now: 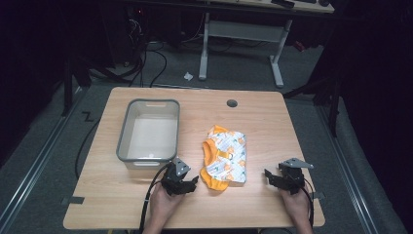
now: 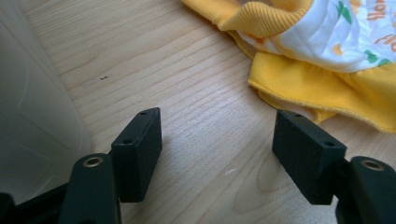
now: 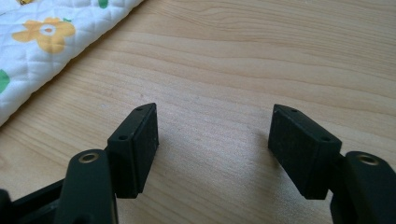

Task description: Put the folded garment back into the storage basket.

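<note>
Both grippers, left gripper [image 1: 194, 184] and right gripper [image 1: 269, 176], flank the folded yellow-and-white patterned cloth garment [image 1: 225, 158], jaws apart, gripping nothing.

A folded garment [image 1: 225, 157] lies between left gripper [image 1: 187, 184] and right gripper [image 1: 273, 178].

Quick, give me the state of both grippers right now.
Left gripper: open, nothing between the fingers, beside the folded garment.
Right gripper: open, holding nothing, above bare table.
</note>
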Available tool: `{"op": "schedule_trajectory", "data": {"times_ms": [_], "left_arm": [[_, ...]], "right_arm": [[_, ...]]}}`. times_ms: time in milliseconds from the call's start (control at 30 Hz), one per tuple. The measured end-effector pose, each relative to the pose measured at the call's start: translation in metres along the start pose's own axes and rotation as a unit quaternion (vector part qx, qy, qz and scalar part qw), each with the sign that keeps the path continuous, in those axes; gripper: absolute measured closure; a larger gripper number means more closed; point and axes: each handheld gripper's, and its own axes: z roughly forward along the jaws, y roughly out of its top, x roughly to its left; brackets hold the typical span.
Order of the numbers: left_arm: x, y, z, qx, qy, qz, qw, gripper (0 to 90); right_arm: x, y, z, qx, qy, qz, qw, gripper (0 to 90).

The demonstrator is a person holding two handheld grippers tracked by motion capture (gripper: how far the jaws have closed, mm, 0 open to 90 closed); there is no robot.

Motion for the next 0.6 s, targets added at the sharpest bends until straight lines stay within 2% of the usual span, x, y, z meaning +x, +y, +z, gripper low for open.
{"op": "schedule_trajectory", "data": {"times_ms": [600], "left_arm": [[0.0,0.0004,0.0005,0.003,-0.002,0.0,1.0,28.9]], "right_arm": [[0.0002,0.0,-0.0001,0.001,-0.001,0.001,1.0,33.0]]}}
